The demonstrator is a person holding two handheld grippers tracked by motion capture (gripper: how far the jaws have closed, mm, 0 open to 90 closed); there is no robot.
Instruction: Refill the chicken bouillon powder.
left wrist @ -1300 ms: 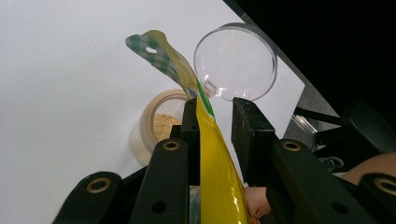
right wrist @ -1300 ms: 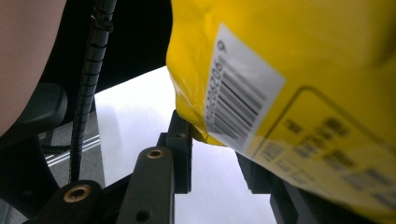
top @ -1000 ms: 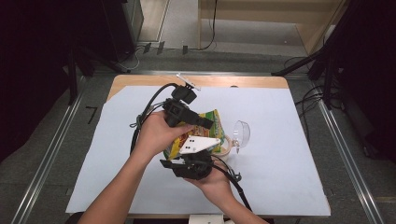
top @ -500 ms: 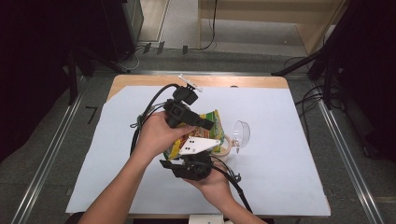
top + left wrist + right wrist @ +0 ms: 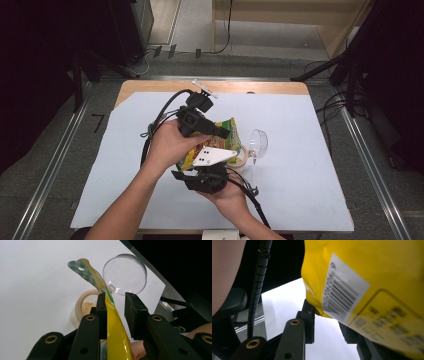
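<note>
Jaws of left gripper (image 5: 113, 305) narrow, pouch (image 5: 113, 335) between them: flush against one, sliver of gap at the other, so no pinch seen. At right gripper (image 5: 327, 322), pouch's bottom corner between jaws, touching one and hiding the other; cannot tell if clamped. Pouch raised and tilted above jar (image 5: 85, 306), mid-tabletop (image 5: 310, 150). Lid (image 5: 125, 273) already swung open, some tan powder (image 5: 88, 307) already inside. Probably mid-pour or about to pour; can't tell whether pouch is open. Likely left: finishing pour, setting pouch down, closing lid. Bare tabletop all round, widest to right and left; near edge close under forearms.
</note>
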